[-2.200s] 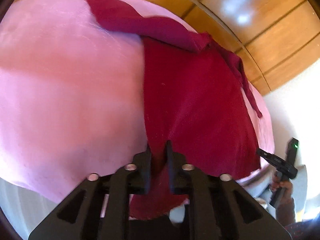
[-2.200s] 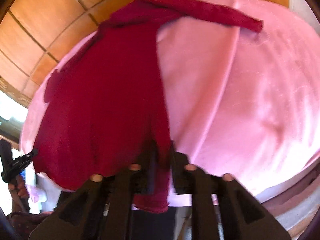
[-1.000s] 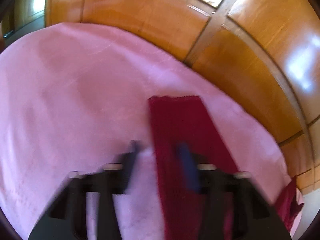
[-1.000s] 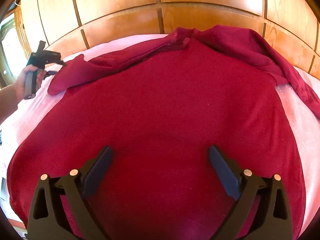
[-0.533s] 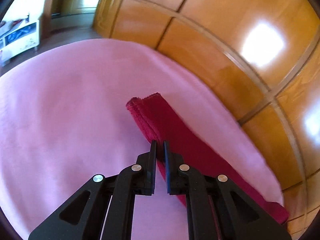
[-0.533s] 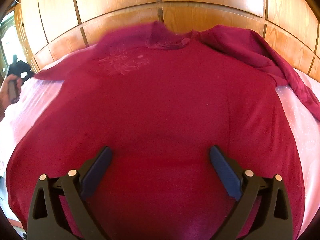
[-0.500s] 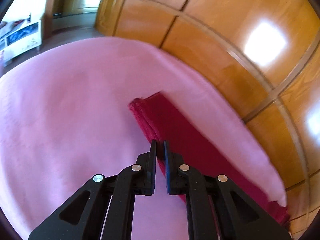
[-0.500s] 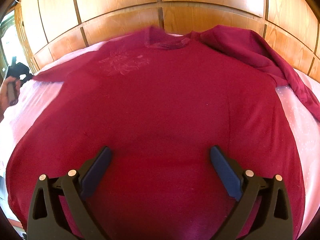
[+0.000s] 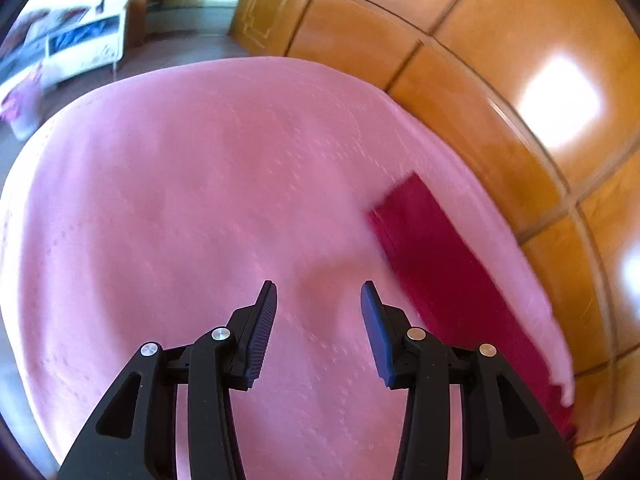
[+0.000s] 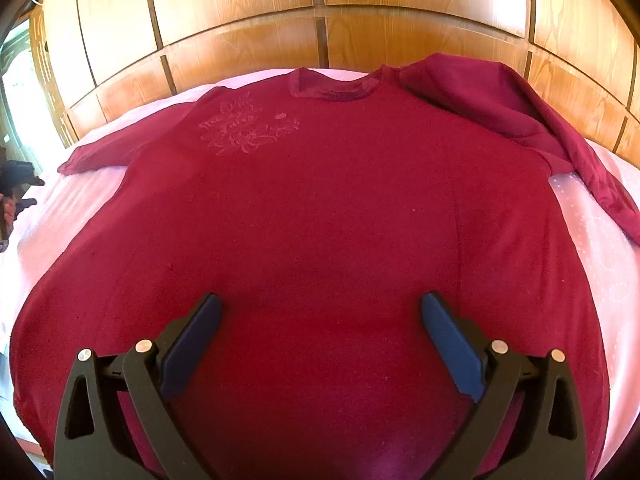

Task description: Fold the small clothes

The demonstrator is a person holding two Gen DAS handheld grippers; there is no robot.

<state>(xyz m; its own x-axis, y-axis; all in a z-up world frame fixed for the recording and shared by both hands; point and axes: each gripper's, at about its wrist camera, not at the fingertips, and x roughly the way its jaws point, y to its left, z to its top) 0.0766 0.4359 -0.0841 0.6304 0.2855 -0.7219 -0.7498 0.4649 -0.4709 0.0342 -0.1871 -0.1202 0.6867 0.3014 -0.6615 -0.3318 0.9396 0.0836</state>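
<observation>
A dark red long-sleeved shirt (image 10: 320, 208) lies flat, front up, on a pink bedsheet (image 10: 592, 240), collar toward the wooden wall. Its left sleeve (image 10: 100, 154) is stretched out flat; its right sleeve (image 10: 520, 116) is bunched and folded. My right gripper (image 10: 320, 304) is wide open and empty over the shirt's lower body. In the left wrist view the straightened sleeve (image 9: 436, 264) lies to the right of my left gripper (image 9: 318, 292), which is open and empty above bare sheet (image 9: 180, 208). The left gripper also shows far left in the right wrist view (image 10: 16, 184).
A wooden panelled wall (image 10: 320, 12) runs along the far side of the bed. A white cabinet (image 9: 80, 48) stands on the floor beyond the bed's left end. The sheet's near edge drops off at the lower left (image 9: 24, 380).
My left gripper has opened, let go of the sleeve end and swung left away from it. The left sleeve now lies stretched flat. My right gripper has stayed open over the shirt.
</observation>
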